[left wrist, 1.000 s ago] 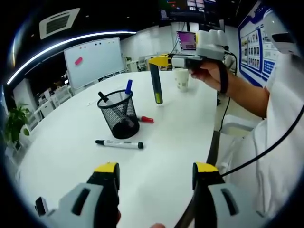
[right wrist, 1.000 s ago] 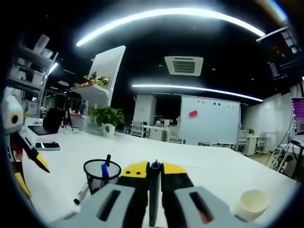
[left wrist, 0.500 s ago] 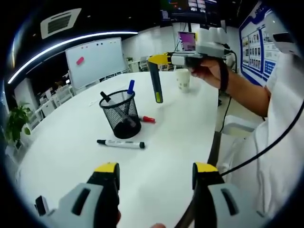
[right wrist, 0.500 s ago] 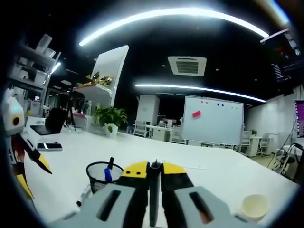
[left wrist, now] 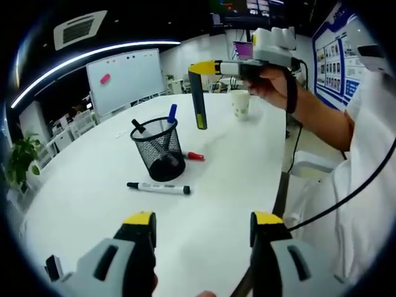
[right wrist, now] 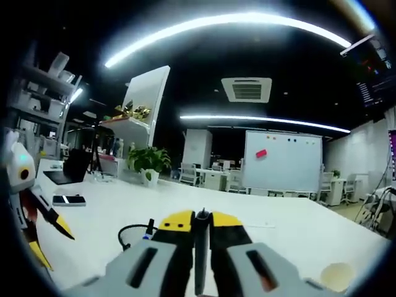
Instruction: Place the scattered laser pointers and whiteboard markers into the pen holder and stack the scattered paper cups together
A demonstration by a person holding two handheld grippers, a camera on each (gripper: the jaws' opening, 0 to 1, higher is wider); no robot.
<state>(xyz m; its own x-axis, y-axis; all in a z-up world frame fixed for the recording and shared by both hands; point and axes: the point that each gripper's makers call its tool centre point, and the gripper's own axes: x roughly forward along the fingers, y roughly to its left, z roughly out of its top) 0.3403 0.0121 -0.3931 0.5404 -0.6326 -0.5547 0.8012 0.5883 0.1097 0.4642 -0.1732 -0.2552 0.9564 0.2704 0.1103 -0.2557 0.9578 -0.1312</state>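
Right gripper held a marker above the table while the left gripper waited open.

In the left gripper view, a black whiteboard marker [left wrist: 158,187] lay on the white table [left wrist: 93,185] just in front of the mesh pen holder [left wrist: 158,148], which held a blue and a black pen; a red marker [left wrist: 195,156] lay beside it. The left gripper [left wrist: 201,226] stood wide apart, holding nothing. Above, the right gripper [left wrist: 199,67] was clamped on a dark marker [left wrist: 199,102] hanging downward, with a paper cup [left wrist: 240,104] beyond on the table.
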